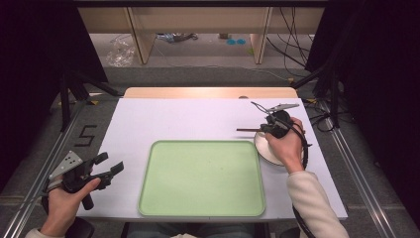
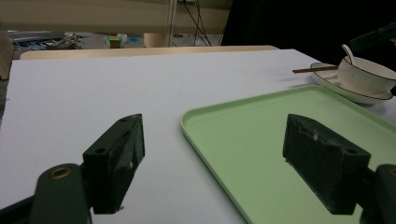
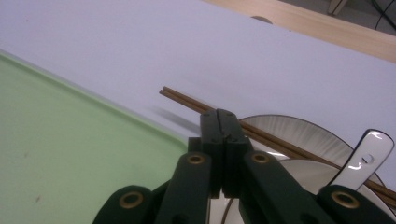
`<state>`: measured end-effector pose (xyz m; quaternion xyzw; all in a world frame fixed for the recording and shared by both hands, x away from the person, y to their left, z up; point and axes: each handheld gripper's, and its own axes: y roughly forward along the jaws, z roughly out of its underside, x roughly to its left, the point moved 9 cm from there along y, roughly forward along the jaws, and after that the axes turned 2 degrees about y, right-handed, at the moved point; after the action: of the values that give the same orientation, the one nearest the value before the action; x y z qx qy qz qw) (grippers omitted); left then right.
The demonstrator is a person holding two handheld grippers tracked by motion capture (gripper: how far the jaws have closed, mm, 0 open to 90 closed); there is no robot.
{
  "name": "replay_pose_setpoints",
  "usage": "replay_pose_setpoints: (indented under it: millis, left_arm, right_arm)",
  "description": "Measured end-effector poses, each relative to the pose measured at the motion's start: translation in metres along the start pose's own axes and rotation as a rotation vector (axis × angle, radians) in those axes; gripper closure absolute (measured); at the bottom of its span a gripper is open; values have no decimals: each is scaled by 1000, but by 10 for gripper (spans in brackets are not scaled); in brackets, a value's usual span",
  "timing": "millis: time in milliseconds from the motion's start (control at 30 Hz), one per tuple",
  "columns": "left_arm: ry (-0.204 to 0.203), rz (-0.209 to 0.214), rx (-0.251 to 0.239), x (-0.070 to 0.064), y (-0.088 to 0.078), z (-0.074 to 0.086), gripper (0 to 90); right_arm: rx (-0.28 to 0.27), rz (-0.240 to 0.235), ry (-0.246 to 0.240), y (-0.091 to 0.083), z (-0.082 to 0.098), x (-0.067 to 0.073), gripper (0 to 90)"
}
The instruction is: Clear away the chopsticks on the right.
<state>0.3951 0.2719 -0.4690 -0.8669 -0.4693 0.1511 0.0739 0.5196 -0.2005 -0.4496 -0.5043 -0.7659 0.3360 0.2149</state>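
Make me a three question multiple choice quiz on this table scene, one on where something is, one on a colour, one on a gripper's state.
1. Where is the bowl?
A. on the tray
B. on a plate right of the tray
C. on the floor

2. What colour is the tray?
A. light green
B. red
C. black

3. How are the left gripper jaws?
A. shut on chopsticks
B. shut on nothing
C. open

Answers: 1 B, it sits on the white plate beside the tray. 2 A, pale green throughout. 3 C, a wide gap separates the jaws.
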Motion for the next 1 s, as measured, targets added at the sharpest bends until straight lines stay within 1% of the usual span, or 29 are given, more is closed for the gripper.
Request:
replay_pose_setpoints:
  millis: [133, 200, 233, 267, 300, 333, 367, 400, 433, 467, 500, 533, 567, 600, 633, 667, 733, 767, 800, 833, 867, 900, 967, 1000]
  left_arm:
    - [-3, -2, -1, 0, 0, 0, 208]
    - [-2, -1, 0, 0, 0, 0, 208]
    - [-1, -1, 1, 0, 0, 0, 208]
    - [-1, -1, 1, 0, 0, 0, 208]
    - [-2, -1, 1, 0, 0, 0, 208]
    - [-3, -1, 0, 0, 0, 0, 208]
    - [-2, -1, 0, 0, 0, 0, 208]
    - [-3, 0, 1, 0, 0, 0, 208]
    - [-2, 0, 1, 0, 0, 0, 208]
    - [-3, 1, 1, 0, 0, 0, 208]
    - [-3, 1, 0, 0, 0, 0, 208]
    - [-4, 0, 0, 0, 0, 0, 208]
    - [-5, 0, 0, 0, 0, 0, 208]
    - [-5, 0, 0, 1, 0, 0, 208]
    - [-5, 0, 0, 1, 0, 0, 208]
    - [-5, 0, 1, 1, 0, 0, 208]
    - [-5, 0, 1, 1, 0, 1, 208]
    - [-6, 0, 1, 1, 0, 1, 208]
    - [-4, -1, 1, 1, 0, 1, 209]
    - [-3, -1, 2, 1, 0, 1, 209]
    - [-1, 1, 2, 1, 0, 1, 209]
    - [-1, 1, 2, 1, 0, 1, 209]
    - [-1, 2, 1, 0, 0, 1, 209]
    - [-1, 2, 0, 0, 0, 0, 209]
  right_arm:
    - [70, 16, 34, 12, -5, -2, 900]
    - [105, 25, 32, 20, -7, -4, 900]
    - [112, 27, 37, 24, -9, -5, 900]
    - [125, 34, 58, 28, -10, -6, 900]
    - [146, 43, 50, 31, -10, -9, 900]
    - [151, 51, 63, 35, -11, -11, 900]
    - [176, 63, 69, 38, -11, -14, 900]
    - [182, 69, 62, 41, -11, -18, 900]
    - [197, 76, 73, 44, -11, -20, 900]
    - [213, 86, 72, 47, -10, -22, 900]
    - [229, 90, 84, 50, -9, -23, 900]
    - [234, 93, 82, 53, -9, -24, 900]
    - [275, 103, 124, 55, -5, -22, 900]
    - [282, 99, 133, 57, -5, -22, 900]
    - [281, 103, 118, 59, -5, -24, 900]
    - [293, 103, 144, 61, -5, -23, 900]
    - [284, 110, 123, 65, -6, -26, 900]
    - [286, 115, 103, 67, -6, -29, 900]
    - [304, 113, 144, 66, -4, -26, 900]
    - [310, 116, 151, 67, -3, -26, 900]
    - [307, 119, 145, 68, -3, -27, 900]
    - [315, 121, 168, 69, -3, -26, 900]
    - [317, 124, 166, 69, -3, -28, 900]
    - [311, 125, 146, 70, -3, -30, 900]
